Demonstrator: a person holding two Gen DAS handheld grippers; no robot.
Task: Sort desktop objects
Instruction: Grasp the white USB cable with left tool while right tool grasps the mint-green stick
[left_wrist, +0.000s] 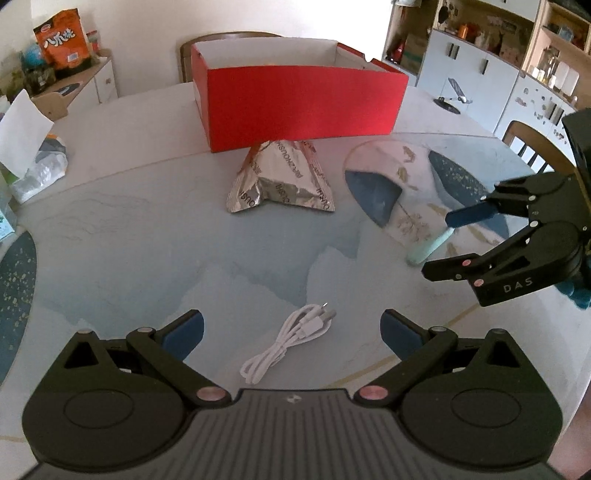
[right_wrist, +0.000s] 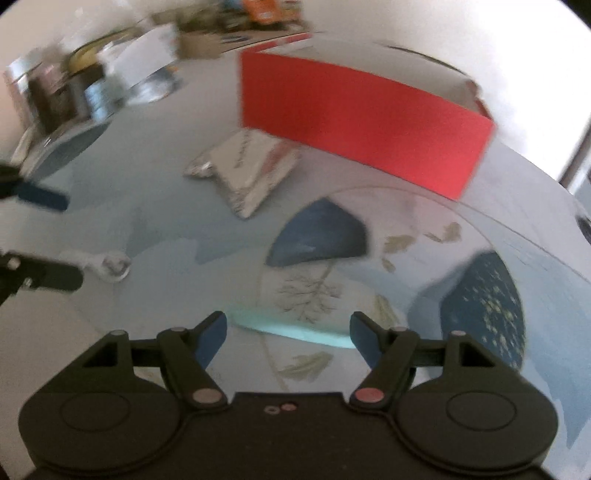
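I hold my left tongs (left_wrist: 291, 332) low over the tabletop (left_wrist: 147, 240), and they are wide apart with nothing between them. A white cable (left_wrist: 291, 339) lies coiled on the tabletop right between the two blue pads (left_wrist: 184, 332), but the pads do not touch it.

My right tongs (right_wrist: 289, 334) are wide apart too and hold nothing. A long mint-green thing (right_wrist: 291, 330) lies flat across the gap between them, on the tabletop. The right camera's view is blurry, so I cannot tell what the green thing is. From the left camera I see the right tongs (left_wrist: 441, 245) on the far right side, with the mint-green thing (left_wrist: 430, 245) poking out between them.

A shiny silver snack bag (left_wrist: 282, 177) sits near the middle of the tabletop. Right behind it stands a red box (left_wrist: 299, 105) with its top open. The bag touches the front of the box or sits just beside it.
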